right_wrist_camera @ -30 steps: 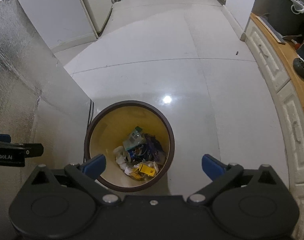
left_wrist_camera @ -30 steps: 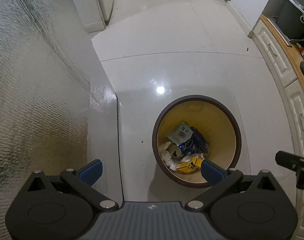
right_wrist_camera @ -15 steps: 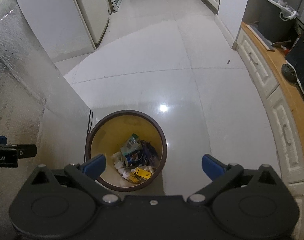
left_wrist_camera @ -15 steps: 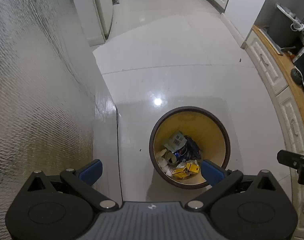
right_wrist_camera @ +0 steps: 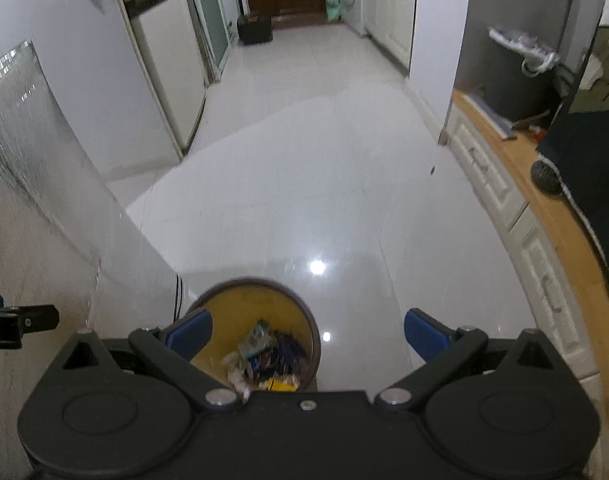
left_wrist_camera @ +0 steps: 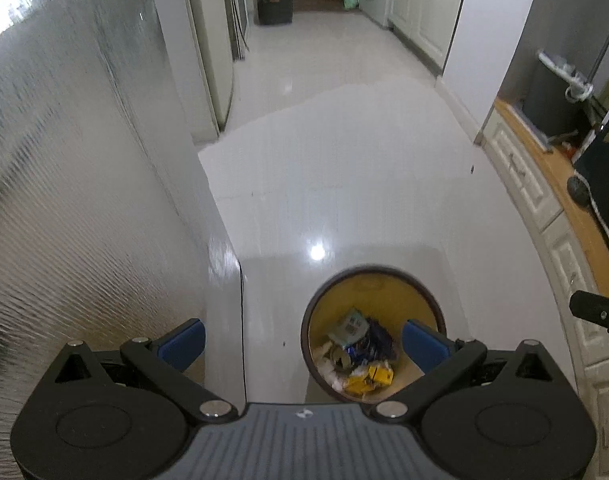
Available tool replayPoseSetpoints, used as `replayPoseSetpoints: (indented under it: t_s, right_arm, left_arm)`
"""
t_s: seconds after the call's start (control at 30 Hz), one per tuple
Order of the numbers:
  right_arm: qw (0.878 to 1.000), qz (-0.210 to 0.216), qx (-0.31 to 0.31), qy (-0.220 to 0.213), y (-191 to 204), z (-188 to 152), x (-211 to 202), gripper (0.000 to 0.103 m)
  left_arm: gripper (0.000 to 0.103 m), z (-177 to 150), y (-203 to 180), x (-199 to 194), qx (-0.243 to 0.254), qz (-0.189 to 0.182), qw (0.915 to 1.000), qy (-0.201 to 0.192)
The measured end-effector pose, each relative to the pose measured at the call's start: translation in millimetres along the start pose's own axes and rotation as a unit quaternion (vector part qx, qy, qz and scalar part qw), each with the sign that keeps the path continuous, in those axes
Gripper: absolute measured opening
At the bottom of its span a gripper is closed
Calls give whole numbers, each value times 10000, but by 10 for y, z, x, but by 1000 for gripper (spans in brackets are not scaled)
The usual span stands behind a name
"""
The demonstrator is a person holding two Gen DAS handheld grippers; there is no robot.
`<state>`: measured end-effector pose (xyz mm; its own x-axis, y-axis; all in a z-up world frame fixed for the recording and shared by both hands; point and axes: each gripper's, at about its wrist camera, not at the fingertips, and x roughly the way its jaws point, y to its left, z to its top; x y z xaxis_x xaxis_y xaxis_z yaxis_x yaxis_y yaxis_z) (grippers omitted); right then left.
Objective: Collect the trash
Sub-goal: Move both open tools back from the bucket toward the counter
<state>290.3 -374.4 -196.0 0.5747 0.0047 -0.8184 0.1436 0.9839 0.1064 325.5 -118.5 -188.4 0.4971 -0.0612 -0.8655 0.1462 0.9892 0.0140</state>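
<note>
round bin point(left_wrist_camera: 432, 300) with mixed trash point(left_wrist_camera: 358, 354); both tongs point(left_wrist_camera: 303, 338) point(right_wrist_camera: 307, 334) wide apart, empty

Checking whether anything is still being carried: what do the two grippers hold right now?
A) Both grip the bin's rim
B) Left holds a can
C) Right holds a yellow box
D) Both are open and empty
D: the left gripper and right gripper both show spread fingers with nothing between; the trash lies in the wastebasket.

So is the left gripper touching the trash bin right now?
Apart. In the left wrist view the left gripper hangs open and empty well above the trash bin, which stands on the floor far below; the right finger only overlaps it in the picture.
</note>
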Motion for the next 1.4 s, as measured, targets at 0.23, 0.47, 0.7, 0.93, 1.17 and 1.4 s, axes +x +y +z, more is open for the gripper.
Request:
replayPoseSetpoints:
  t_s: [0.23,0.47,0.7,0.93,1.17,1.4]
  right_arm:
    - [9981,40,26,-610,-26,131,-347,103]
    - [9916,49,58,-1293,-77,251,-761,103]
    - [9840,118,293,-1754,-166,428,-1080,103]
    - [9782,142,133,-2066,-4,658,-1370,103]
    - [9694,367,-166,-2422,455,956,-1737,103]
    - [9600,779,-571,-2628,1159,1202,-1963,103]
  left_arm:
    - [103,77,-27,-406,-22,6,9980,-633]
    - [103,163,-91,-885,15,109,9918,-1273]
    - [103,313,-58,-1408,158,163,9839,-1770]
    - [103,478,174,-1964,80,303,9744,-2228]
    - [103,557,534,-2428,-52,552,9647,-2573]
    - [103,564,1109,-2749,-275,946,9558,-2770]
